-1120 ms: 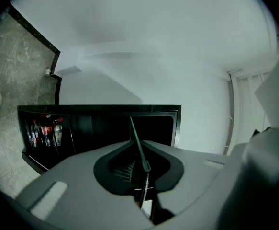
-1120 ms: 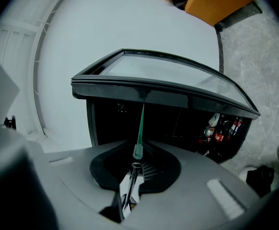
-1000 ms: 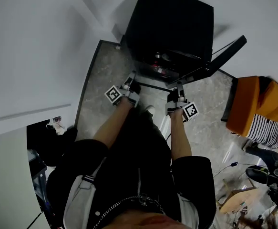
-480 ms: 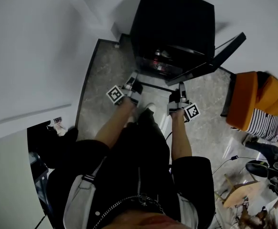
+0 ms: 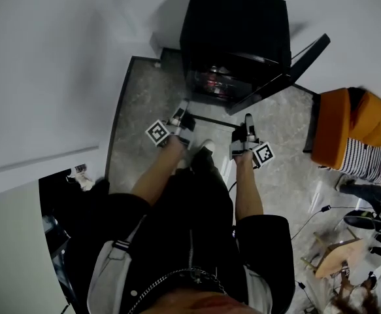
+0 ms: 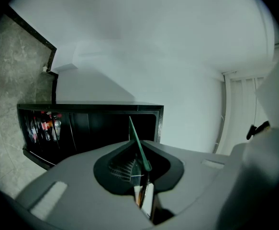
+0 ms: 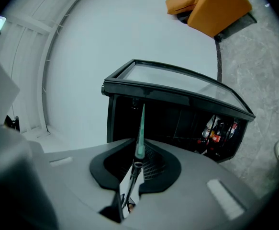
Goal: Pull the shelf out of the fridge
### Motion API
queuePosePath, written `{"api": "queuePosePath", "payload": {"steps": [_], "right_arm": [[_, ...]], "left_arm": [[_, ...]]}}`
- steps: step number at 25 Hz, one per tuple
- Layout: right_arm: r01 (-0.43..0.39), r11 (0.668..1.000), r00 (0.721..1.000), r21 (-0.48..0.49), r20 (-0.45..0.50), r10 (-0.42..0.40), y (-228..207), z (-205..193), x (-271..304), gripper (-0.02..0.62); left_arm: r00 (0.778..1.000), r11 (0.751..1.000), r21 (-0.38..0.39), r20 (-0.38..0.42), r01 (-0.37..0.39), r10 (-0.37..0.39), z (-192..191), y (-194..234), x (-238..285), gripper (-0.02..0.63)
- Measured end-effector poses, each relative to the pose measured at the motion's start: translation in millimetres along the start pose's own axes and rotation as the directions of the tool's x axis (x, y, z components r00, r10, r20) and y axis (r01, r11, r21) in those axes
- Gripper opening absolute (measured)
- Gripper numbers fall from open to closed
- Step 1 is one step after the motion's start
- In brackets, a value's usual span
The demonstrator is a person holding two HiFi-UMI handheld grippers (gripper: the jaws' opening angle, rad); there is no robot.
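Shelf (image 5: pixel 214 120) was seen as a thin clear pane with a dark near edge. It was carried between both grippers, just in front of the open fridge (image 5: pixel 236 25) and above the grey stone floor (image 5: pixel 141 110). Whether its far edge was clear of the cabinet could not be told.

Left gripper (image 5: pixel 180 112) was clamped on the pane's left end and right gripper (image 5: pixel 248 124) on its right end. Both were pointed at the fridge opening.

In the left gripper view, the left gripper (image 6: pixel 141 169) was pinched onto the shelf (image 6: pixel 135 138), which showed edge-on as a green glass line running toward the dark fridge (image 6: pixel 91 123) interior. The same was seen in the right gripper view: right gripper (image 7: pixel 137 169) was closed on the shelf (image 7: pixel 140 128), with the fridge (image 7: pixel 177 114) straight ahead.

Fridge door (image 5: pixel 285 70) was swung open to the right. Bottles (image 5: pixel 213 80) were stored inside the cabinet. An orange chair (image 5: pixel 347 136) was noted at right, well apart from the fridge.
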State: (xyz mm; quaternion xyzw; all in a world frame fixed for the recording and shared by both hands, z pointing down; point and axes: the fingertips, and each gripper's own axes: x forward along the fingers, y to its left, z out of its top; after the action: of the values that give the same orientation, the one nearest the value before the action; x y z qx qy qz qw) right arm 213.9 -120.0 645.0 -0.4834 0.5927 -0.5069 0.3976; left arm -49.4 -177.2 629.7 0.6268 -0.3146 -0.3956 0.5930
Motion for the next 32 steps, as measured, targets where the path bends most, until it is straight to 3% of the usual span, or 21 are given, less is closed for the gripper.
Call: {"api": "queuePosePath", "payload": {"steps": [32], "right_arm": [[-0.044, 0.999, 0.999, -0.013, -0.005, 0.044, 27, -54, -122, 0.029]], "left_arm": [[1.0, 1.0, 0.021, 0.014, 0.012, -0.012, -40, -31, -135, 0.028]]}}
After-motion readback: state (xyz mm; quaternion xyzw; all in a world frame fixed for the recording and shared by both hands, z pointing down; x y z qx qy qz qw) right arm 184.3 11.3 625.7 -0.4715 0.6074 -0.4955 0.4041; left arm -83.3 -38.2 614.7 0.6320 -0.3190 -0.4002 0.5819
